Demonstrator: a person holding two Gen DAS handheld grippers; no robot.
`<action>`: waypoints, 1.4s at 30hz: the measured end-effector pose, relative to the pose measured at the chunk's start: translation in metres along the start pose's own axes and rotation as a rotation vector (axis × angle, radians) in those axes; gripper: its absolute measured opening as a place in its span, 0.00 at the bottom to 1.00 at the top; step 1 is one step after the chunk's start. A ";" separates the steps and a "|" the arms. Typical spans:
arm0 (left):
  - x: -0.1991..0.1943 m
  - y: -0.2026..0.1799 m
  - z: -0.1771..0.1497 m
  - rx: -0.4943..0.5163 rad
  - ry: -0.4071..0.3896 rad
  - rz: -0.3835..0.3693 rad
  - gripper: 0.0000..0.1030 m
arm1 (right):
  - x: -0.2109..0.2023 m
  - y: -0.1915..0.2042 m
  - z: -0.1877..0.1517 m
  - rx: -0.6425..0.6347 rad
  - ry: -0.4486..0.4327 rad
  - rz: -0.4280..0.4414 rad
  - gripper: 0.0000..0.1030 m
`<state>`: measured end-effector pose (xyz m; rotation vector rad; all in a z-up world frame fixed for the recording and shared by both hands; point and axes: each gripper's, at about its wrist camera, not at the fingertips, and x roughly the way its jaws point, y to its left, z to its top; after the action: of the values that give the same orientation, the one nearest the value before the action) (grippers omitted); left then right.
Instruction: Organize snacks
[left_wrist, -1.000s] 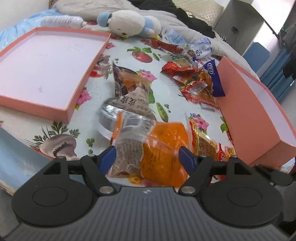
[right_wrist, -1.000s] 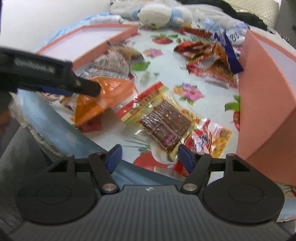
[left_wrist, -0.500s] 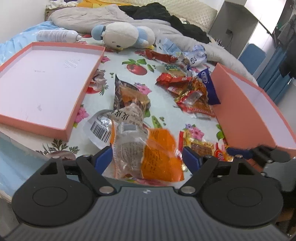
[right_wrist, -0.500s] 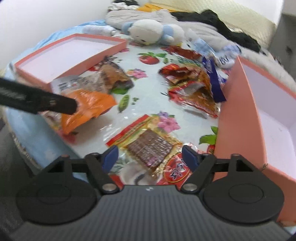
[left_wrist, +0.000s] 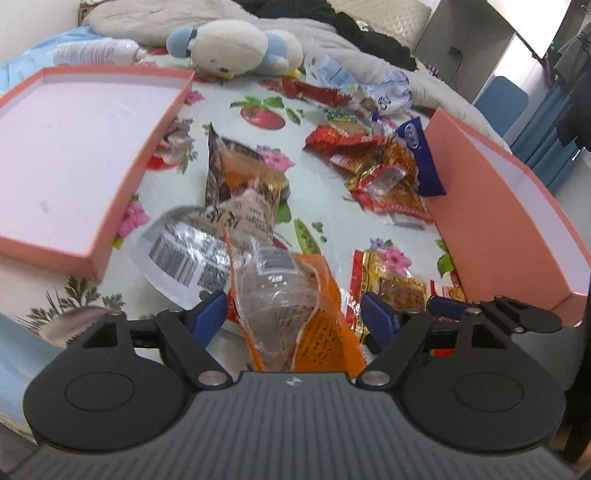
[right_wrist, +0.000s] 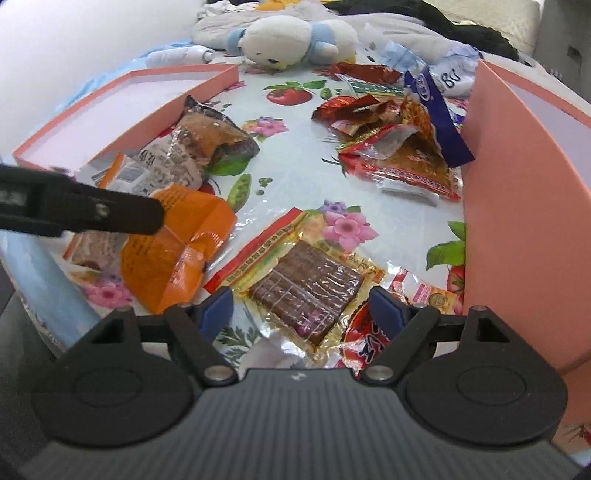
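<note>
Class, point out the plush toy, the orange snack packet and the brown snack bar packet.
plush toy (left_wrist: 229, 48), left wrist view, white body.
orange snack packet (right_wrist: 177, 236), right wrist view, crumpled orange face.
brown snack bar packet (right_wrist: 310, 291), right wrist view, brown bar.

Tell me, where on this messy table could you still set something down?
The left pink tray is bare inside. Open tablecloth runs down the middle, between the brown packet and the red wrapper pile. The near edge is crowded with the orange packet and others.
</note>
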<state>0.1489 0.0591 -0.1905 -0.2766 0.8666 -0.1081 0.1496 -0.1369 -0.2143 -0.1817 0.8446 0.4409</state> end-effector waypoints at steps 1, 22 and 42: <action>0.003 0.001 -0.002 -0.007 0.007 -0.002 0.71 | 0.000 0.000 0.000 -0.004 0.000 0.008 0.79; -0.033 0.000 -0.001 -0.047 -0.069 0.016 0.50 | -0.028 0.013 0.004 0.011 0.002 0.019 0.03; 0.031 -0.025 0.007 0.111 -0.003 0.009 0.48 | -0.059 -0.038 -0.037 0.618 -0.113 -0.066 0.46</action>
<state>0.1752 0.0303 -0.2022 -0.1688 0.8554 -0.1467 0.1069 -0.2009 -0.1944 0.3817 0.8251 0.1124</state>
